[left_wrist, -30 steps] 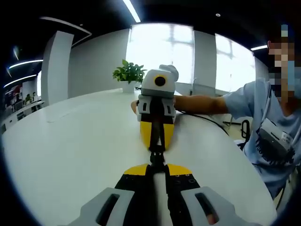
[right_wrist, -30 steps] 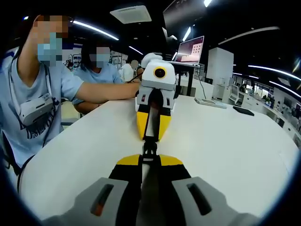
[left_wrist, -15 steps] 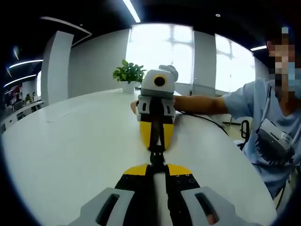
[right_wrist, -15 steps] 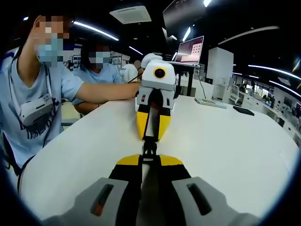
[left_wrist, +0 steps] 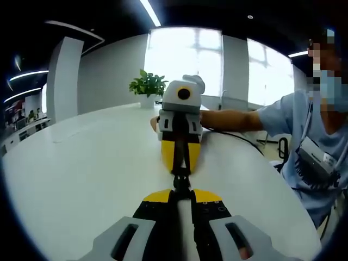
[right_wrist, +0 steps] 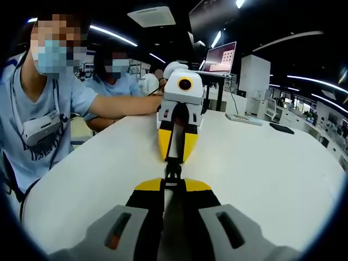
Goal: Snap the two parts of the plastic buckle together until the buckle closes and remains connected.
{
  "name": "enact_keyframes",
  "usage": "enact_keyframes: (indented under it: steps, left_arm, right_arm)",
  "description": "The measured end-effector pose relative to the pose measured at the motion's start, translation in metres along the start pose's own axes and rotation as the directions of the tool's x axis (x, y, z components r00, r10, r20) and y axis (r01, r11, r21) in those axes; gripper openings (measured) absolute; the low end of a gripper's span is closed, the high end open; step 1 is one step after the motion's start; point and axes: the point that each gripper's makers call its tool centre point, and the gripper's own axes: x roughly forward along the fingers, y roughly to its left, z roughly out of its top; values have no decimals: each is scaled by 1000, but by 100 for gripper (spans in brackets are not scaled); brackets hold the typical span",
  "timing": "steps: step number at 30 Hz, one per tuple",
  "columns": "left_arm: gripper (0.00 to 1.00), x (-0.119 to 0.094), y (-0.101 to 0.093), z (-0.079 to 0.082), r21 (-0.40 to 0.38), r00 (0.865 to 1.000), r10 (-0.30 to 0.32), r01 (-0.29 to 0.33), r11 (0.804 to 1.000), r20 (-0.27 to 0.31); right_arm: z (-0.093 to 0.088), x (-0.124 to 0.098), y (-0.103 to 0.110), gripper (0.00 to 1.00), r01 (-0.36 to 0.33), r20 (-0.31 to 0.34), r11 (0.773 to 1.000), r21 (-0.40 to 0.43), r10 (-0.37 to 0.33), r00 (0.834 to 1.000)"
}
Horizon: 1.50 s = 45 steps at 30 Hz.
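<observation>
Almost nothing had changed since a second ago. Both grippers stayed in the same spot, nose to nose, and only the person's head had moved a little. I think that meant the push was over, or nearly over, and the hands were just holding.

The big white worktop [left_wrist: 76,163] was the largest thing. It had lots of open room on its left side in the left gripper view. Its edge curved round on the right, close to the person in the blue shirt [left_wrist: 304,136], so there was less room that way. A green plant [left_wrist: 148,85] stood far off at the back edge. In the right gripper view a laptop [right_wrist: 221,56] and some flat things [right_wrist: 240,117] were far away, well apart from the work.

The left gripper [left_wrist: 182,191] had its jaws narrow, pinching one end of the buckle. The right gripper [right_wrist: 173,184] had its jaws narrow too, pinching the other end. They were low over the middle of the worktop.

The small black buckle [left_wrist: 181,178] sat right between the two sets of jaws. Its two parts looked pushed together. It was too small to tell if it had clicked shut.
</observation>
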Motion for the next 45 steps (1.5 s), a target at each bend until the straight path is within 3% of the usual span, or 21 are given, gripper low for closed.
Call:
enact_keyframes:
  steps: [45]
  left_arm:
    - [11, 7, -12, -1, 55, 999, -43, 44, 998, -15]
  right_arm:
    - [2, 1, 5, 12, -37, -4, 999, -3, 37, 999]
